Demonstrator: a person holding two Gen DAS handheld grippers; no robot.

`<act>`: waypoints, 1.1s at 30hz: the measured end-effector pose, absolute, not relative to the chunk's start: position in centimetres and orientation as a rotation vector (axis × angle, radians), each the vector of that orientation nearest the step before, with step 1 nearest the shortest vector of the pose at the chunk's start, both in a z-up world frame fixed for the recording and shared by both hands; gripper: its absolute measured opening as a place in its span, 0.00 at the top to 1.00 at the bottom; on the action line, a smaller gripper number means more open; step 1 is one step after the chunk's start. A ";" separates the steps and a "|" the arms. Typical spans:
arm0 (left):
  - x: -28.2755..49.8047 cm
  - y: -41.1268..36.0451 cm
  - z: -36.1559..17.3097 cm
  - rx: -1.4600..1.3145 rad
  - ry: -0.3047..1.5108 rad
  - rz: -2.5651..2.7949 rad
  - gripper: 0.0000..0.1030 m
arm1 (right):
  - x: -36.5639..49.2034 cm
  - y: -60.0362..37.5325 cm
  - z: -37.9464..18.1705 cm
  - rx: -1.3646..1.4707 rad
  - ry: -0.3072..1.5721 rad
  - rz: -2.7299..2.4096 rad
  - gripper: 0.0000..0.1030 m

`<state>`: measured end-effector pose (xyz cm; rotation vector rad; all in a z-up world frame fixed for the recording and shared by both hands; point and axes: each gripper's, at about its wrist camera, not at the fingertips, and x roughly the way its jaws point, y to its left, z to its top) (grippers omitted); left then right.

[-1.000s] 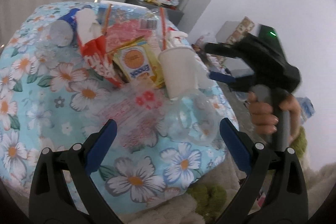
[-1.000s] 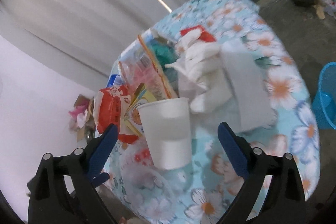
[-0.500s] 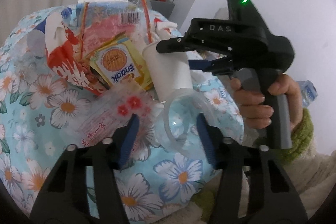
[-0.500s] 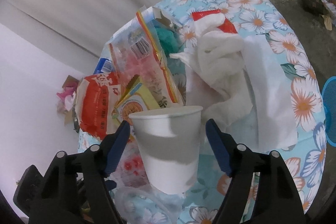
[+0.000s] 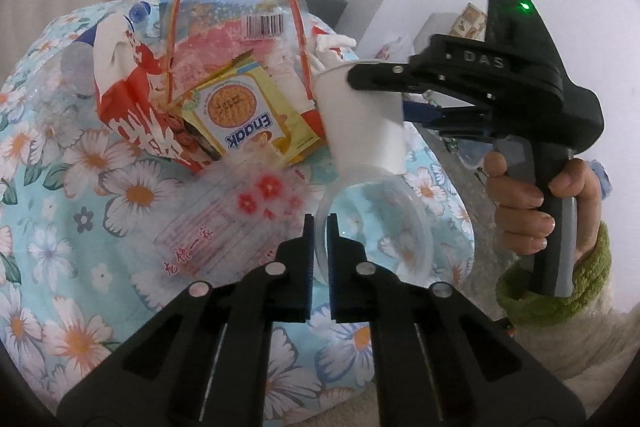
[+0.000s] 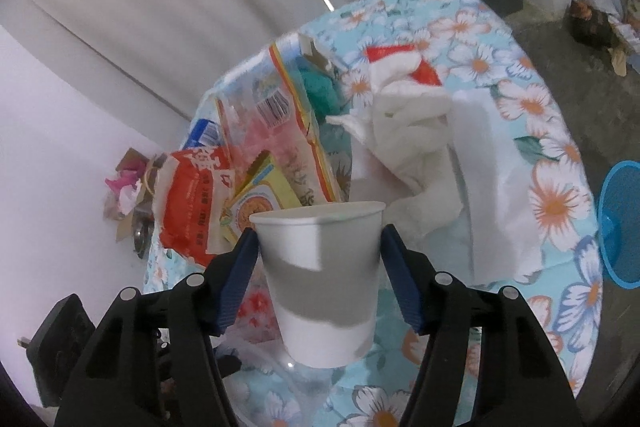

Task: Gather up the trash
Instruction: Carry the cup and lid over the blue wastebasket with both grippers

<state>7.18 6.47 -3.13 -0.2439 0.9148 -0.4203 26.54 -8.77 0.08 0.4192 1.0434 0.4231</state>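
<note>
Pinching the clear plastic cup's rim, the left tongs are clamped narrow near the worktop's edge. The right tongs, just closing, squeeze the paper cup. Thin walls may buckle and slip free.

1. My worktop wears a light blue cloth printed with white and orange flowers; it fills most of both views.
2. A clear wrapper with red flowers lies flat on the cloth near me.
3. Behind it a yellow biscuit packet leans against a torn red and white bag.
4. A tall clear bag with a barcode stands up behind those.
5. Crumpled white tissue sits beside a flat white paper sheet on the right half.
6. A clear plastic cup lies on its side at the near edge.
</note>
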 end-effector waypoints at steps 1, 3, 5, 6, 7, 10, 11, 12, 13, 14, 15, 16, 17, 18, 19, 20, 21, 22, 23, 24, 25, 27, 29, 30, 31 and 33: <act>6.9 6.3 -2.9 -0.238 0.899 -0.418 0.96 | 26.3 -9.1 0.4 0.423 1.031 0.421 0.40; 6.7 6.2 -2.6 -0.236 0.892 -0.419 0.96 | 25.6 -9.9 1.1 0.437 1.006 0.415 0.40; 6.4 6.1 -2.1 -0.237 0.885 -0.424 0.96 | 24.8 -10.8 1.7 0.457 0.981 0.408 0.40; 6.3 6.1 -1.8 -0.239 0.881 -0.427 0.96 | 24.4 -11.3 1.9 0.466 0.971 0.405 0.40; 6.2 6.0 -1.5 -0.241 0.876 -0.432 0.96 | 23.9 -11.8 2.2 0.476 0.960 0.398 0.40; 5.7 5.5 -0.5 -0.240 0.853 -0.456 0.96 | 22.4 -13.7 2.9 0.512 0.924 0.370 0.40; 5.8 5.2 -0.1 -0.235 0.848 -0.467 0.96 | 21.8 -14.5 3.1 0.524 0.913 0.359 0.40; 5.7 5.0 0.1 -0.230 0.845 -0.475 0.96 | 21.1 -15.5 3.3 0.539 0.897 0.343 0.40; 5.9 4.5 0.3 -0.220 0.843 -0.488 0.96 | 20.5 -16.4 3.5 0.552 0.884 0.327 0.40; 6.1 4.0 0.6 -0.211 0.843 -0.500 0.96 | 19.8 -17.4 3.7 0.568 0.868 0.306 0.40; 6.3 3.2 0.9 -0.197 0.842 -0.516 0.96 | 19.3 -18.4 3.9 0.581 0.854 0.291 0.40; 6.5 2.5 1.2 -0.186 0.839 -0.528 0.96 | 18.6 -19.4 4.1 0.596 0.838 0.272 0.40; 6.7 1.9 1.5 -0.172 0.834 -0.539 0.96 | 18.0 -20.6 4.3 0.611 0.820 0.250 0.40; 7.0 0.8 1.9 -0.154 0.824 -0.555 0.96 | 17.4 -21.6 4.4 0.623 0.806 0.232 0.40; 7.2 0.3 2.1 -0.145 0.822 -0.564 0.96 | 16.8 -22.8 4.5 0.638 0.791 0.211 0.40; 7.6 -0.8 2.4 -0.132 0.825 -0.579 0.96 | 16.2 -24.1 4.6 0.654 0.776 0.187 0.40; 8.2 -1.8 2.6 -0.122 0.831 -0.593 0.96 | 15.8 -25.0 4.7 0.666 0.766 0.171 0.40; 8.5 -2.7 2.7 -0.116 0.835 -0.604 0.96 | 15.2 -26.4 4.6 0.684 0.750 0.146 0.40; 9.1 -3.7 2.9 -0.109 0.842 -0.615 0.96 | 14.9 -27.2 4.6 0.696 0.742 0.131 0.40; 9.7 -4.9 3.0 -0.096 0.850 -0.628 0.96 | 14.3 -28.8 4.4 0.718 0.726 0.102 0.40; 10.2 -5.9 3.1 -0.084 0.854 -0.639 0.96 | 14.0 -29.8 4.2 0.733 0.716 0.081 0.40; 11.6 -8.6 3.2 -0.055 0.871 -0.663 0.96 | 13.3 -32.1 3.6 0.764 0.697 0.031 0.40; 12.9 -10.7 3.1 -0.032 0.893 -0.693 0.96 | 12.6 -34.6 2.7 0.799 0.678 -0.023 0.40; 13.9 -12.5 2.9 -0.015 0.912 -0.703 0.96 | 12.3 -35.5 2.3 0.813 0.673 -0.044 0.40; 14.6 -13.6 2.6 -0.002 0.926 -0.712 0.96 | 12.0 -36.6 1.8 0.831 0.667 -0.069 0.40; 16.7 -17.0 1.6 0.036 0.974 -0.734 0.96 | 11.8 -38.9 0.4 0.875 0.653 -0.114 0.40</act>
